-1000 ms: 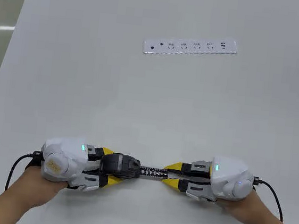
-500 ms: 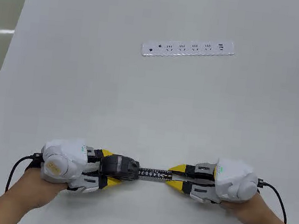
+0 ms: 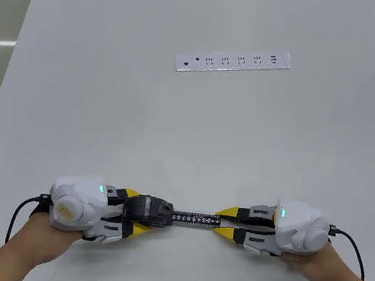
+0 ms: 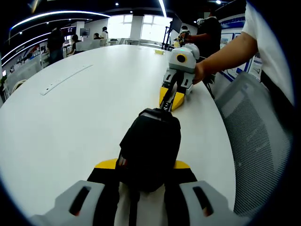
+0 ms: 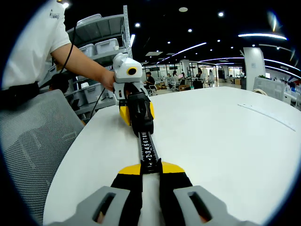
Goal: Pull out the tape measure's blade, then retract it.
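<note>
Low centre of the head view: tape measure, dark case, sits at the white table, pinched between the yellow tips of the left claw. Blade is out of the case and runs straight to the right, numerals facing up; can't tell whether it touches the table. Its free end is pinched by the right claw, tips pressed together on it.

Left gripper view: case mid-frame between that claw's own tips, right claw above centre, facing it.

Right gripper view: blade climbs from the claw's tips at bottom centre to the case, which the left claw grips just left of centre.

Left hand at the bottom left corner of the head view, right hand at the bottom right, one behind each claw, both with a black cable trailing off.

White power strip lies upper centre, well apart from everything else.
</note>
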The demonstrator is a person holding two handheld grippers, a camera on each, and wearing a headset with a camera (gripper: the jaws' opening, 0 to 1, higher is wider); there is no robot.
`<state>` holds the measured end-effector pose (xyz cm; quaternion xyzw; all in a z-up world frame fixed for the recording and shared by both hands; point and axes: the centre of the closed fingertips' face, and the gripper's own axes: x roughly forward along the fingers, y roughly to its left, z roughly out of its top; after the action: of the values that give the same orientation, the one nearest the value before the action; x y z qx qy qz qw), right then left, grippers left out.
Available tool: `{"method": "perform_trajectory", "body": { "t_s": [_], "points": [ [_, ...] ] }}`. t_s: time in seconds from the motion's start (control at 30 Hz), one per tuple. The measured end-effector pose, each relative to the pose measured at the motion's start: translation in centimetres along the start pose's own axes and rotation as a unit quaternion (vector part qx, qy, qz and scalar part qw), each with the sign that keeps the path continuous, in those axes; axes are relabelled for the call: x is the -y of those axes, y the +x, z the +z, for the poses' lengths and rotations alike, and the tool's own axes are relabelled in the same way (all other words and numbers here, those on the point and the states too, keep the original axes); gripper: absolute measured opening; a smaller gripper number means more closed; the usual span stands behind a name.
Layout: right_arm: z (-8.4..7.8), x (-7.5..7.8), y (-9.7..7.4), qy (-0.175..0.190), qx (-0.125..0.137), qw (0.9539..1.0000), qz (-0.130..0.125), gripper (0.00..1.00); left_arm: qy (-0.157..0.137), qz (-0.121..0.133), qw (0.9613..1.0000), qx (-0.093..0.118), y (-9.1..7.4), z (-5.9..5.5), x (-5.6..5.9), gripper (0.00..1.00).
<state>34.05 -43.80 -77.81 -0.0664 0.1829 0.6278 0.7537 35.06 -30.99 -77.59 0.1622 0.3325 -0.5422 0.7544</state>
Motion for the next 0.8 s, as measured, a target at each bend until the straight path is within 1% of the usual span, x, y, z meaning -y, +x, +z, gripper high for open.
{"method": "perform_trajectory", "body": {
  "t_s": [0.8],
  "points": [
    [-0.7, 0.4, -2.1, 0.009, 0.001, 0.9999, -0.013, 0.11, -0.001, 0.001, 1.0000, -0.004, 0.0, 0.0, 0.0, 0.33]
  ]
}}
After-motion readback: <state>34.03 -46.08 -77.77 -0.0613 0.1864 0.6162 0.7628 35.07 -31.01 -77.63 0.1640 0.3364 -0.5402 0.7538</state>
